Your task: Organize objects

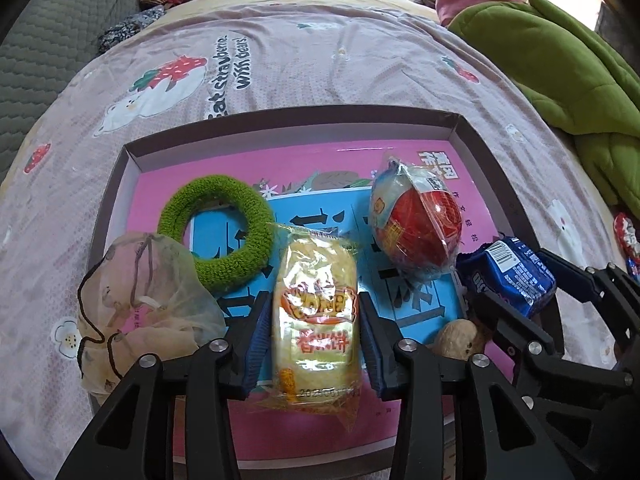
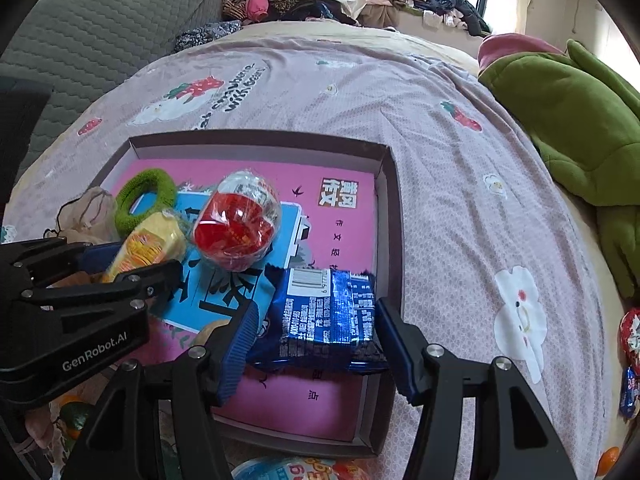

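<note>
Two snack packets sit between my jaws: the left gripper straddles a yellow crinkly-plastic cake packet mid-tray, pads apart from it; the right gripper brackets a blue foil biscuit packet at the shallow cardboard tray's right edge (contact unclear). Both look light, soft, slippery; I'd pinch across their middles. One green ring, one red capsule.
</note>
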{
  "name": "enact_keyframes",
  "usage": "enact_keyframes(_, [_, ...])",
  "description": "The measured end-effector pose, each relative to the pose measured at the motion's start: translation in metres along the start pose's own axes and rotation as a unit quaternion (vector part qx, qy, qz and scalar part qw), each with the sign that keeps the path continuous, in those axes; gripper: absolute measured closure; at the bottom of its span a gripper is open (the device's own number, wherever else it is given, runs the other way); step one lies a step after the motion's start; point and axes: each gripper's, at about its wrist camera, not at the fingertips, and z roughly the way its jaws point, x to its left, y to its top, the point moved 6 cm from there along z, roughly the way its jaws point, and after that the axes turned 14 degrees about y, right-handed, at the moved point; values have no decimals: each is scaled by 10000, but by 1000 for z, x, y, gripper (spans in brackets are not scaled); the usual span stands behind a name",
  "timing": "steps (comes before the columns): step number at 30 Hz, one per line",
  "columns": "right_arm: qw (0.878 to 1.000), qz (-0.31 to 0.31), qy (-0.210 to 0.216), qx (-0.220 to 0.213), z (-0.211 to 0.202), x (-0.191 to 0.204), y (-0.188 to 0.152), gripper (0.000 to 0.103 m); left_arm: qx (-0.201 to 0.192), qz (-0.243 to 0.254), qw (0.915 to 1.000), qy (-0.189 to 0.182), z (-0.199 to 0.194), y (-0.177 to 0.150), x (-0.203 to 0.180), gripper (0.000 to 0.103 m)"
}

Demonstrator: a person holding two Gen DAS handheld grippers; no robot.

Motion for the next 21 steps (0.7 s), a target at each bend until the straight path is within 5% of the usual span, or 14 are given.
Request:
enact_keyframes(4, [10000,-20,-16,-37,-3,0,1,43,-85,122,9998,157,-5,-3,0,48])
enact_keyframes(21, [9982,13,114,-581,-62,6,5,43,-250,-203,9995,73,-62,-11,20,42])
